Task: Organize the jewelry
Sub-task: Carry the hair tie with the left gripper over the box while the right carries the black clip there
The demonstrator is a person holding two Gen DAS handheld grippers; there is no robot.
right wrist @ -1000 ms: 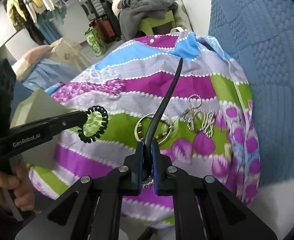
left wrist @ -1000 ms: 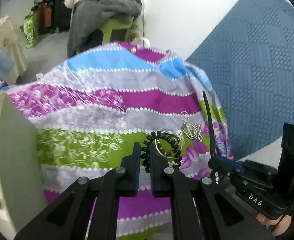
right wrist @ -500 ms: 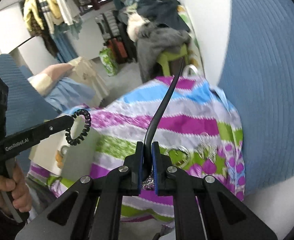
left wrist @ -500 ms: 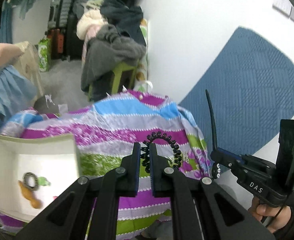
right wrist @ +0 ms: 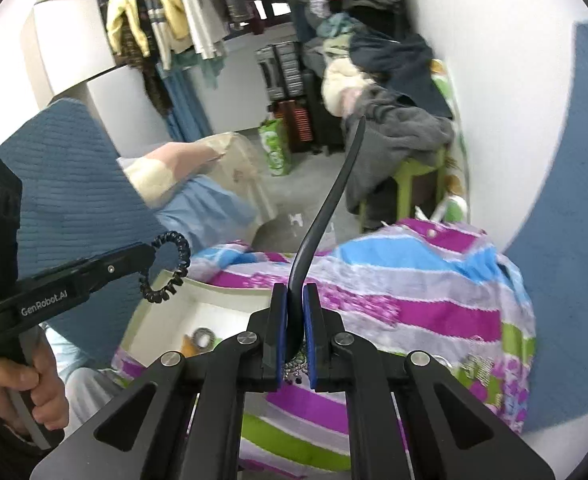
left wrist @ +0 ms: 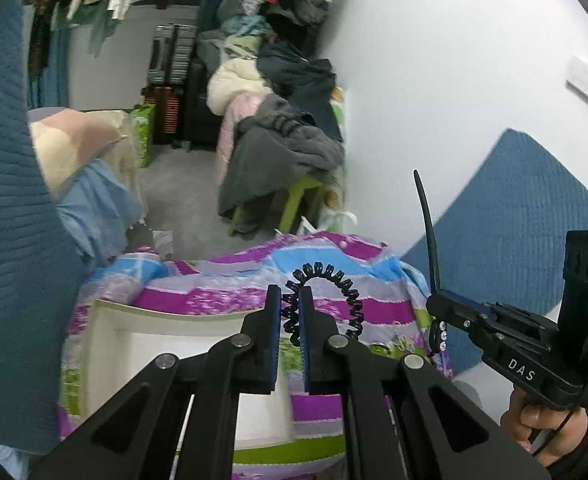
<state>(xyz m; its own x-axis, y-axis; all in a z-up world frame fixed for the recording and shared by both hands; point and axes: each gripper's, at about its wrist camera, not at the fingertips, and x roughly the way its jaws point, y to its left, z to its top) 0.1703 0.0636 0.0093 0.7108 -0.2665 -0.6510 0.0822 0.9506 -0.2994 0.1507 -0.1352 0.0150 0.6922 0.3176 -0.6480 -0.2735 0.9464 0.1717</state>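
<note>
My left gripper (left wrist: 290, 294) is shut on a black spiral hair tie (left wrist: 335, 278), whose loop stands up past the fingertips. My right gripper (right wrist: 295, 290) is shut on a thin black curved hair piece (right wrist: 333, 192) that sticks up ahead, with a sparkly ornament (right wrist: 295, 364) hanging below the pads. Each view shows the other hand: the right gripper (left wrist: 433, 304) with its strip, the left gripper (right wrist: 150, 254) with the spiral tie (right wrist: 166, 268). Both hang above a striped cloth (right wrist: 413, 280) and a white tray (right wrist: 166, 304).
The tray holds a ring-shaped item (right wrist: 202, 336) and an orange piece (right wrist: 188, 348). A silver chain (right wrist: 469, 364) lies on the cloth at the right. Blue padded panels (left wrist: 525, 208) flank the bed, and a green chair heaped with clothes (left wrist: 282, 148) stands behind it.
Both grippers have risen and drawn back from the cloth, each keeping its item. The cloth now sits lower and smaller, and the white tray and the room behind have come into view.
</note>
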